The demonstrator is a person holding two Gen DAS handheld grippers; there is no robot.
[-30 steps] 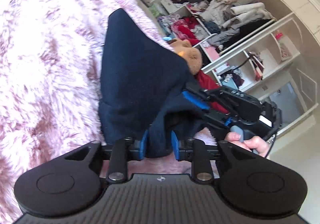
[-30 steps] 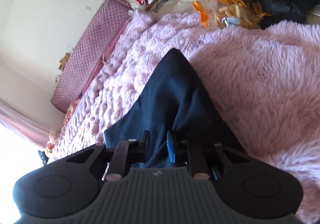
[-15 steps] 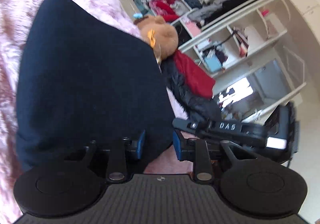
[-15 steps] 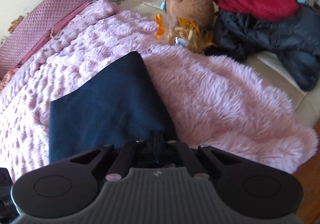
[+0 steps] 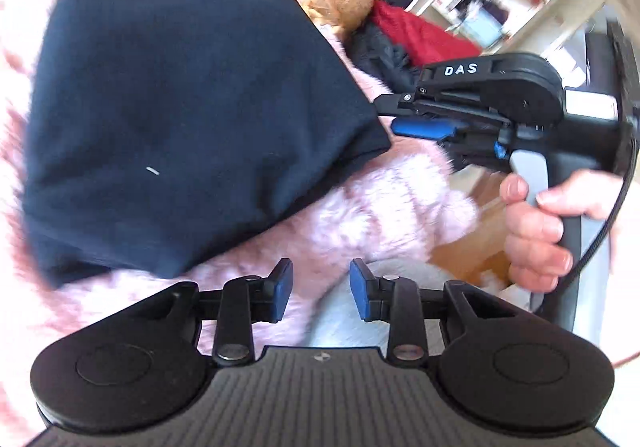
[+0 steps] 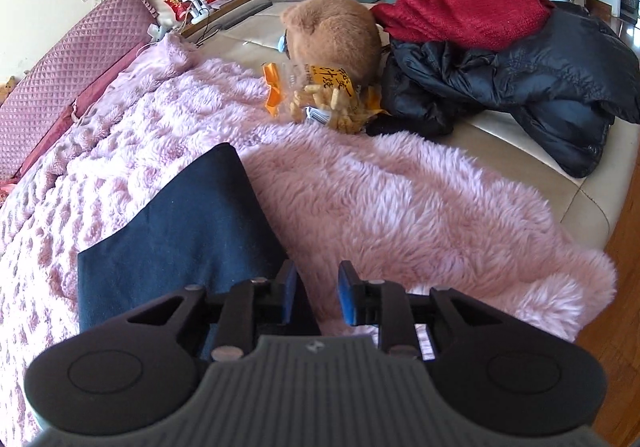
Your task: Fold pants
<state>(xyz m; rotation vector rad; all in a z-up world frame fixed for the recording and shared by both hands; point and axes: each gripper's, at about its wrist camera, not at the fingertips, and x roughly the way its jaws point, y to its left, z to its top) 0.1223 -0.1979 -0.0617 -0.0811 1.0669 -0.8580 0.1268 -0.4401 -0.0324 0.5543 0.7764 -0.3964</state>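
Pink fluffy blanket (image 6: 400, 207) bears folded pants (image 6: 180, 231), long axis running away.

navy pants (image 5: 180, 119), fluffy pink blanket (image 6: 400, 207), blue-padded tongs (image 6: 318, 297)

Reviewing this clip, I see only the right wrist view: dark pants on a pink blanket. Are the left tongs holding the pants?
Observer: No. The left tongs are open; their jaws have just been opening, with nothing between them. The pants lie ahead of them, folded flat.
Operator: How do the right tongs look from there?
Observer: The right tongs sit beside the pants' corner; their jaws have just been opening and are empty.
Operator: Who holds them?
Observer: A hand grips below them, with a finger on the grey trigger.
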